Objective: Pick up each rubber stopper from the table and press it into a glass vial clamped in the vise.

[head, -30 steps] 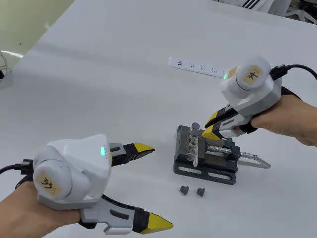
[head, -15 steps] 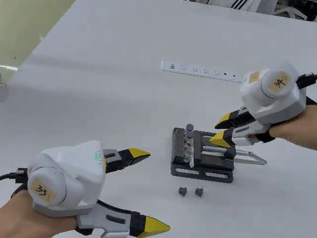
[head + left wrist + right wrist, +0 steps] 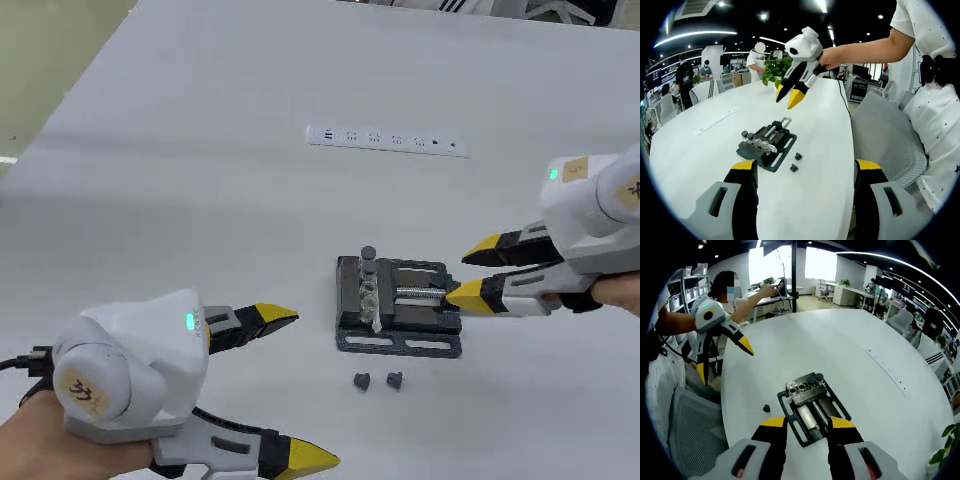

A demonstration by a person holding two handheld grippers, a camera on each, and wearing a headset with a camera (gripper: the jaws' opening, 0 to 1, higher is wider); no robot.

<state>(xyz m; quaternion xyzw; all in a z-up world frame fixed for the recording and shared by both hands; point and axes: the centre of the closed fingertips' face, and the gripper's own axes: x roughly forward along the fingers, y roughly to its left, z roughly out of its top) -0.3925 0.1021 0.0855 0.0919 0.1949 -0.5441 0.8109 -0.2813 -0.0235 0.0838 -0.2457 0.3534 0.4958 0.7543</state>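
A black vise (image 3: 401, 322) clamps a row of glass vials (image 3: 370, 292); dark stoppers cap the far ones (image 3: 815, 378), while the near ones (image 3: 797, 387) look uncapped. Two loose rubber stoppers (image 3: 362, 381) (image 3: 394, 380) lie on the table just in front of the vise, also seen as stoppers (image 3: 795, 162). My right gripper (image 3: 472, 272) hovers to the right of the vise, open and empty, its jaws (image 3: 808, 424) over the screw end. My left gripper (image 3: 300, 390) stays at the lower left, wide open (image 3: 805, 172), with nothing in it.
A white power strip (image 3: 387, 140) lies on the white table (image 3: 200, 180) beyond the vise. A grey mesh chair (image 3: 885, 130) stands by the table's edge near the person. Bare tabletop surrounds the vise.
My right gripper has drawn back from the vials to the right of the vise. The left gripper has barely moved. The head camera has shifted.
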